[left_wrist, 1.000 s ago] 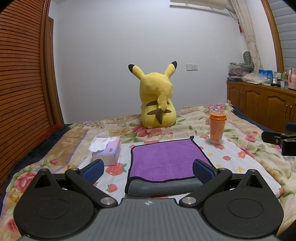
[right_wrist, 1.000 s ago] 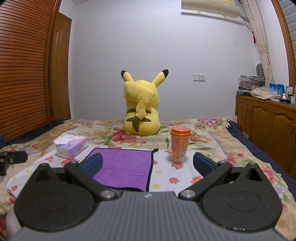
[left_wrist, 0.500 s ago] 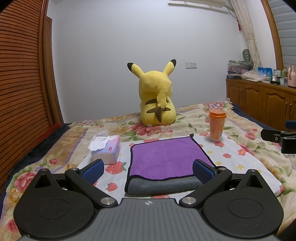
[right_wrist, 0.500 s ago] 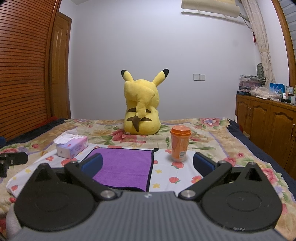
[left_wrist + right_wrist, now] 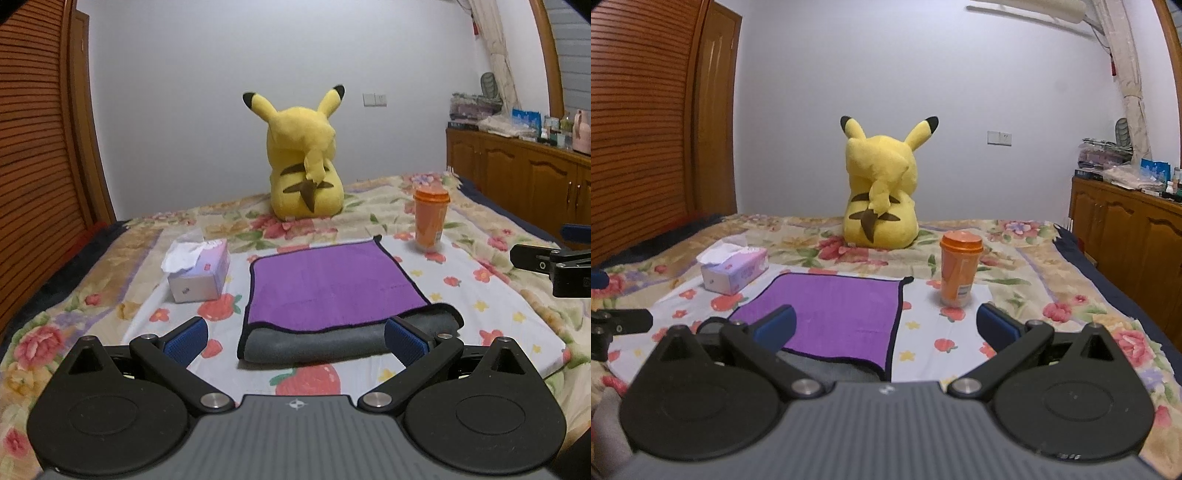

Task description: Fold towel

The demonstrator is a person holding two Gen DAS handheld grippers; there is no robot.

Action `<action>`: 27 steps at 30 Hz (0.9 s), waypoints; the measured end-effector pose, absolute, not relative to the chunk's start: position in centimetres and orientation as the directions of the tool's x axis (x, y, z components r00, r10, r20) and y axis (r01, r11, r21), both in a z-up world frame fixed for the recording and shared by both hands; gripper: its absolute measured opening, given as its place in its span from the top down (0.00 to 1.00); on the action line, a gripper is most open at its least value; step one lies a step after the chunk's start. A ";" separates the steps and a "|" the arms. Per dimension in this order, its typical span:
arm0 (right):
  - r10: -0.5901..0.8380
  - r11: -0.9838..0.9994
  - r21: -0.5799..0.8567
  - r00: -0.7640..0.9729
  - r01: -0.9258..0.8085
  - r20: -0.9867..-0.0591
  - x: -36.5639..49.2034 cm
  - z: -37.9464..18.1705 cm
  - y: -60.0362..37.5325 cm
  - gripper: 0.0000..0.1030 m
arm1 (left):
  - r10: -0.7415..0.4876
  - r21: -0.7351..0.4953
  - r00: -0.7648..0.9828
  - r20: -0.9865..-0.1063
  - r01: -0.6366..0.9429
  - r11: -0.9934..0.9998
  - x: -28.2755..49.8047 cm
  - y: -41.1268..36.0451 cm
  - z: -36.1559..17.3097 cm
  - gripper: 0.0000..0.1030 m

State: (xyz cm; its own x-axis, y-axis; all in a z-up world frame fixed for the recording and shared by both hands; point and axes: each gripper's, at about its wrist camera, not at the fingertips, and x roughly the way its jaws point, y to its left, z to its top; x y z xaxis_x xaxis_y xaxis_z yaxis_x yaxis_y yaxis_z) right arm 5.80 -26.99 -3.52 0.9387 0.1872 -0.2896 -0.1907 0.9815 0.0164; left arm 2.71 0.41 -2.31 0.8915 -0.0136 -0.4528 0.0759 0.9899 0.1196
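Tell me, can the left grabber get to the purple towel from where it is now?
Probably yes. The left gripper is open, and the towel lies straight ahead of it on the bed with nothing between. The tissue box and orange cup sit off to the sides.

Dim, even indoor light — soft shadows, fisheye bending at edges, slight blur.

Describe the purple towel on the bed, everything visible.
The purple towel with grey underside is a soft, fleecy cloth edged in dark piping. It lies flat on the white fruit-print sheet, folded over: the purple face is up and the grey layer shows as a rolled band along the near edge. A small loop sticks out at its far right corner. The tissue box sits apart on its left, the orange cup apart at its far right. Neither open gripper touches it.
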 end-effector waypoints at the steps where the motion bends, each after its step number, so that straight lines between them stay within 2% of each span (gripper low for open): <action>1: 0.187 0.981 0.012 0.936 -0.192 -0.297 6.0 -3.7 -26.9 0.00 | -0.015 0.119 0.887 -0.461 0.078 0.990 2.8 0.4 -2.4 0.00; 27: 0.193 0.976 -0.003 0.875 -0.217 -0.443 10.8 -5.8 -25.2 0.00 | -0.002 0.122 0.832 -0.554 0.084 0.989 8.7 1.8 -4.5 0.00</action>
